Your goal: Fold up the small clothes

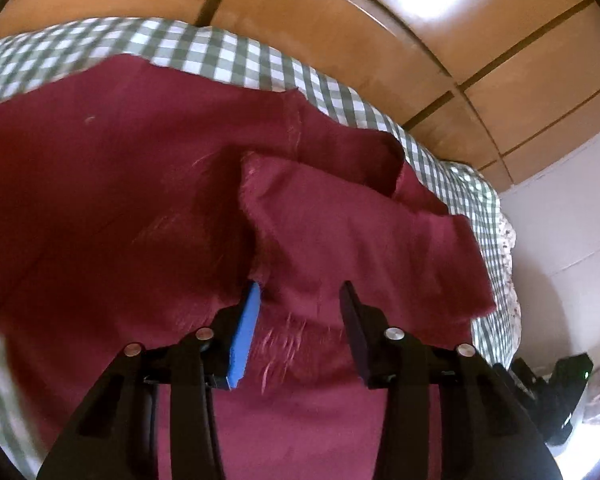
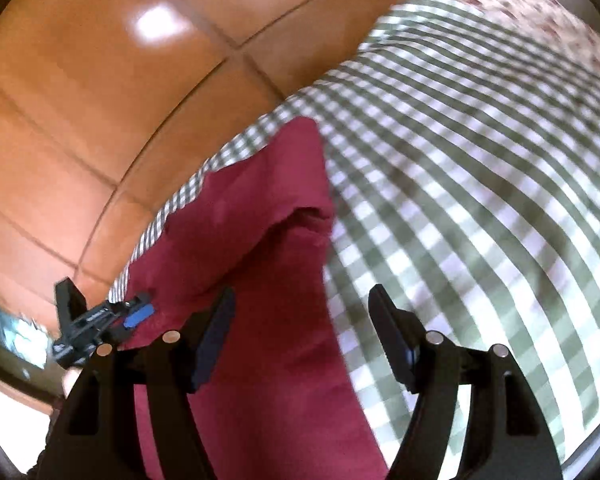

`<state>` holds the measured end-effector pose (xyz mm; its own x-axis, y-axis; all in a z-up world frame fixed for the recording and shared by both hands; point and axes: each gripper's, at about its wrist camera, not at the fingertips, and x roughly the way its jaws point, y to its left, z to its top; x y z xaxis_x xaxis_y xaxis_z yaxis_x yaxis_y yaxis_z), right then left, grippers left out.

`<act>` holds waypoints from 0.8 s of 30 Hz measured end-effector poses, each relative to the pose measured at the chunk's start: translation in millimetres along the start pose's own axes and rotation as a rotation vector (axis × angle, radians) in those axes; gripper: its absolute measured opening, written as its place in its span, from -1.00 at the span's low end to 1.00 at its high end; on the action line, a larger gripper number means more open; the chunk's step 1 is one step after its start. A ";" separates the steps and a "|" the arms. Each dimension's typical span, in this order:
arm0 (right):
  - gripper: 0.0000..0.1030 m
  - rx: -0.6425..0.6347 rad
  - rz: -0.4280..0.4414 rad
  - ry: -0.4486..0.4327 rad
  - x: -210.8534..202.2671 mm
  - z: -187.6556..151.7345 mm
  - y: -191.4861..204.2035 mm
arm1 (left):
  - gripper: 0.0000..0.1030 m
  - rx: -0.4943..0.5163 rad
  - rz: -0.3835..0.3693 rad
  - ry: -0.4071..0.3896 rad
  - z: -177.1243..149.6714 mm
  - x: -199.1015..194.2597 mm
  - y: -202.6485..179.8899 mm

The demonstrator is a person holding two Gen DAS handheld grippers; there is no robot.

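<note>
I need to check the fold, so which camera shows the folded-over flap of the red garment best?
The left wrist view: the red garment fills the frame and its flap lies just ahead of the open left hand-held gripper. The right wrist view shows only a blurred edge strip of the garment on the checked cloth.

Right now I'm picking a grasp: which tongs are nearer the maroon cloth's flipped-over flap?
Left. The left tongs hover open at the flap; the right tongs hover open over the cloth's other edge.

Glossy wooden wardrobe doors [image 1: 340,20], white wall [image 1: 572,208], checked bedsheet [image 2: 480,160].
</note>
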<state>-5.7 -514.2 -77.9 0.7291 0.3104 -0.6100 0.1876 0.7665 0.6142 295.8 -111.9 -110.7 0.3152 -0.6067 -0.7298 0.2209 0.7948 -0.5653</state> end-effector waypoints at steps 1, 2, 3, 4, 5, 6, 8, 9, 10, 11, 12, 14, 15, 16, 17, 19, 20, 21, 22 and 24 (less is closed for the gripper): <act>0.33 0.021 0.020 0.000 2.3 2.2 -1.7 | -0.66 0.007 0.005 0.002 3.4 2.6 -2.0; 0.33 0.039 0.043 0.003 5.8 4.6 -1.8 | -0.77 0.017 0.006 -0.004 6.5 3.1 -4.6; 0.33 0.051 0.061 0.006 7.9 6.5 -1.9 | -0.95 0.031 0.002 -0.016 8.5 0.7 -7.4; 0.34 0.066 0.086 0.006 13.1 10.2 0.3 | -0.95 0.049 0.001 -0.040 10.9 -4.9 -11.8; 0.34 0.075 0.105 0.002 17.1 13.4 3.5 | -0.95 0.060 -0.007 -0.064 11.9 -11.7 -13.4; 0.35 0.082 0.127 -0.001 22.4 17.3 6.5 | -0.96 0.066 -0.029 -0.098 12.6 -25.2 -16.0; 0.36 0.095 0.158 0.001 32.3 22.8 13.2 | -0.96 0.065 -0.051 -0.149 14.6 -48.0 -16.7; 0.36 0.098 0.172 0.003 37.7 25.2 14.5 | -0.96 0.070 -0.063 -0.182 13.2 -63.5 -16.9; 0.36 0.097 0.190 0.002 43.2 28.3 18.5 | -0.96 0.076 -0.057 -0.197 12.5 -70.9 -16.8; 0.36 0.094 0.199 0.000 46.0 28.9 20.3 | -0.96 0.086 -0.041 -0.208 9.7 -78.5 -15.5; 0.36 0.091 0.204 -0.002 50.4 30.2 21.7 | -0.96 0.095 -0.022 -0.214 6.4 -83.9 -12.5; 0.36 0.092 0.213 0.005 61.0 32.4 23.4 | -0.96 0.111 0.051 -0.205 1.6 -84.0 -1.7; 0.36 0.090 0.206 0.012 65.0 32.4 22.5 | -0.96 0.111 0.077 -0.190 -0.1 -79.6 3.8; 0.36 0.084 0.177 0.027 72.0 31.8 21.6 | -0.96 0.103 0.102 -0.164 -3.4 -73.3 12.4; 0.35 0.077 0.156 0.043 76.4 30.0 20.8 | -0.96 0.099 0.129 -0.149 -7.4 -67.7 18.8; 0.32 0.053 0.130 0.074 80.3 24.9 19.8 | -0.96 0.097 0.165 -0.116 -13.9 -54.4 29.0; 0.33 0.027 0.116 0.087 78.3 22.0 21.0 | -0.96 0.100 0.174 -0.105 -17.0 -50.1 31.3; 0.32 -0.007 0.105 0.097 74.1 19.1 24.8 | -0.96 0.106 0.177 -0.098 -19.1 -46.9 32.8; 0.31 -0.057 0.108 0.101 66.4 16.2 32.8 | -0.96 0.119 0.181 -0.102 -21.7 -45.2 32.8; 0.31 -0.158 0.118 0.071 52.0 14.9 53.0 | -0.96 0.145 0.187 -0.116 -23.9 -43.7 31.4</act>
<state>51.9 -465.9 -69.7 0.6907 0.4378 -0.5755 -0.0059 0.7993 0.6009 266.9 -60.8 -105.8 0.4652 -0.4495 -0.7626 0.2758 0.8922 -0.3577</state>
